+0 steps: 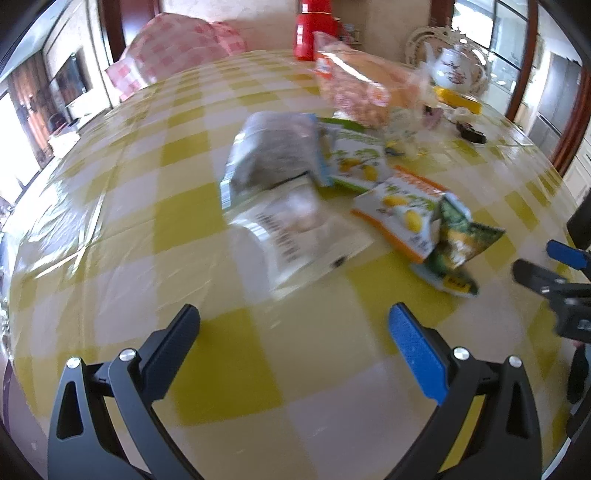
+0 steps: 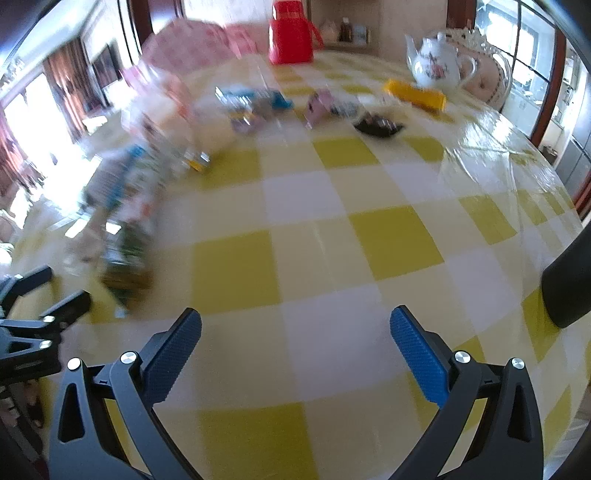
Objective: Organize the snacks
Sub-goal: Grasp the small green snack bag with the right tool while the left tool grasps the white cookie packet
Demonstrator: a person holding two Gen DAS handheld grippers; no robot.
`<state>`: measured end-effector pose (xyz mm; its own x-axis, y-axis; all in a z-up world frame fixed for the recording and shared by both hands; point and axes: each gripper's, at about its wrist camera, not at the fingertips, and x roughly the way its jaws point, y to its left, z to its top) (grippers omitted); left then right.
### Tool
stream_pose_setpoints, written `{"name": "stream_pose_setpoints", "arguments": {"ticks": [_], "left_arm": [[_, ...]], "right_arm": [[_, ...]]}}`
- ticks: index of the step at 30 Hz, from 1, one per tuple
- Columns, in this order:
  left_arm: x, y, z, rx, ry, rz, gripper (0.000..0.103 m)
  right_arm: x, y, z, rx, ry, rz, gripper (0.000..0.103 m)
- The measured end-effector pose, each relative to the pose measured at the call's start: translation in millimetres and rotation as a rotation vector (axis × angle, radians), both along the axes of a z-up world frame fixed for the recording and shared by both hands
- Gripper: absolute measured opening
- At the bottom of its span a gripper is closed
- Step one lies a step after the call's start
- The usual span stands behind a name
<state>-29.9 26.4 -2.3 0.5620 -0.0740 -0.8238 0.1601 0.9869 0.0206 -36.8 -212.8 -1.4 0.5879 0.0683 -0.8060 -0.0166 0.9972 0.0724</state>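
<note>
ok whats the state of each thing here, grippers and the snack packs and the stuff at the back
left gripper: open, empty, above the table
right gripper: open, empty, above the table
clear bag with label: lying flat
grey pouch: lying on the table
orange-edged snack pack: lying flat
green snack pack: lying crumpled
teapot: upright, lid on
red jug: upright

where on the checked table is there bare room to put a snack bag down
Bare yellow-and-white checked tablecloth lies in front of the open right gripper, up to the flat yellow box and white floral teapot. Crowded: the snack packet pile ahead of the open left gripper, back to the red jug.
</note>
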Motion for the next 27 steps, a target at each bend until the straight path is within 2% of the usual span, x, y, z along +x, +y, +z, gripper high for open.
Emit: {"name": "stream_pose_setpoints", "arguments": {"ticks": [5, 9, 11, 12, 13, 14, 15, 16, 20, 24, 26, 27], "left_arm": [[-11.3, 29.0, 2.2, 0.002, -0.003, 0.062, 0.102], [-18.1, 48.5, 3.4, 0.004, -0.002, 0.101, 0.102], [-18.6, 52.6, 3.8, 0.004, 0.0, 0.108, 0.102], [-18.0, 52.1, 4.2, 0.006, 0.001, 0.113, 0.102], [-18.2, 50.6, 4.2, 0.005, 0.001, 0.115, 0.102], [-17.8, 48.4, 4.4, 0.004, 0.001, 0.111, 0.102], [-18.2, 43.3, 4.6, -0.005, 0.0, 0.092, 0.102], [-17.8, 39.0, 4.7, -0.019, -0.002, 0.073, 0.102], [-2.8, 23.9, 8.7, -0.121, 0.003, 0.059, 0.102], [31.3, 16.4, 11.1, -0.208, 0.004, 0.17, 0.102], [46.2, 13.4, 10.8, -0.207, -0.001, 0.225, 0.102], [52.8, 9.9, 9.8, -0.181, -0.004, 0.244, 0.101]], "right_arm": [[-5.4, 37.7, 9.7, 0.145, -0.04, 0.142, 0.099], [5.5, 74.2, 10.9, 0.129, -0.046, 0.19, 0.097], [12.7, 86.9, 9.3, 0.095, -0.044, 0.199, 0.091], [15.6, 90.5, 8.0, 0.078, -0.039, 0.203, 0.082], [19.9, 92.9, 3.5, 0.044, -0.014, 0.206, 0.068], [19.7, 92.6, 0.8, 0.02, 0.002, 0.211, 0.06], [17.9, 90.7, 1.4, 0.002, -0.016, 0.211, 0.047], [11.6, 83.4, 2.3, 0.013, -0.035, 0.219, 0.027], [-1.9, 40.1, 4.7, 0.086, -0.065, 0.167, 0.022], [-15.3, 8.4, 9.7, 0.095, -0.101, 0.119, 0.021], [-18.0, -2.1, 9.7, 0.129, -0.102, 0.109, 0.02], [-20.0, -6.0, 10.4, 0.141, -0.109, 0.106, 0.02]]}}
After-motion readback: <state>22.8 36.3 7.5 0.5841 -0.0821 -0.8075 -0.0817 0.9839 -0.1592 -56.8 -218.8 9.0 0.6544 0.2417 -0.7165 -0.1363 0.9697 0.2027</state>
